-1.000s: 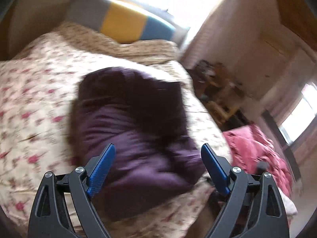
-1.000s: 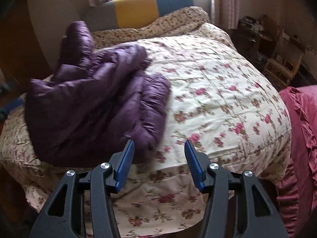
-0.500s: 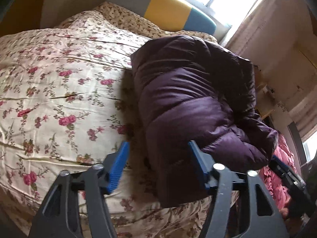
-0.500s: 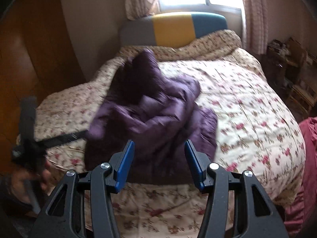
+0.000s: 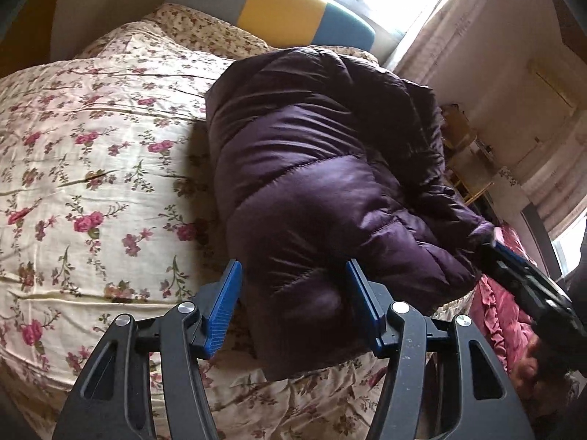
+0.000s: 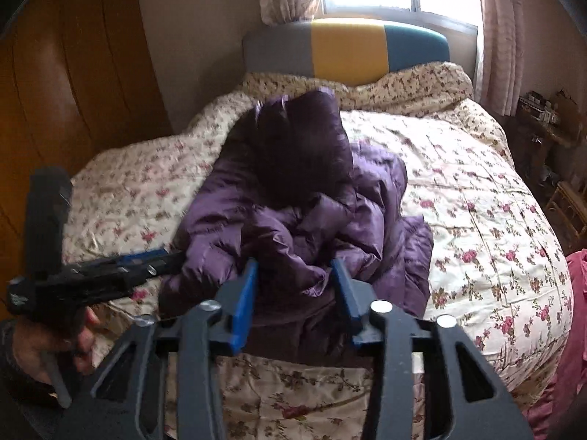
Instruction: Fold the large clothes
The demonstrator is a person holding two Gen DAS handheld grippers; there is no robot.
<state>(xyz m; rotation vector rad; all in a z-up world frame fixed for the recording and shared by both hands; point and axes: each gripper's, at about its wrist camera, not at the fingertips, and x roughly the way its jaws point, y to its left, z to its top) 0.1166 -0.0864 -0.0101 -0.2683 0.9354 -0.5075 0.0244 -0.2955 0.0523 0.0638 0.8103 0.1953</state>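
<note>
A bulky purple puffer jacket (image 5: 323, 168) lies crumpled on the floral bedspread (image 5: 91, 154); it also shows in the right wrist view (image 6: 293, 201). My left gripper (image 5: 293, 278) is open, its blue pads either side of the jacket's near edge. My right gripper (image 6: 293, 275) is open, with its jaws around a bunched fold at the jacket's front. The right gripper shows in the left wrist view (image 5: 513, 271) at the jacket's far side. The left gripper shows in the right wrist view (image 6: 121, 264), its tips at the jacket's left side.
The bed has a grey, yellow and teal headboard (image 6: 345, 51) under a bright window. A wooden wardrobe (image 6: 66, 84) stands left. A pink ruffled cloth (image 6: 572, 330) hangs at the bed's right. Wooden furniture (image 6: 557, 183) lines the right wall.
Both grippers have moved in close to the jacket, the left from its left side and the right from the front. Both stay open.
</note>
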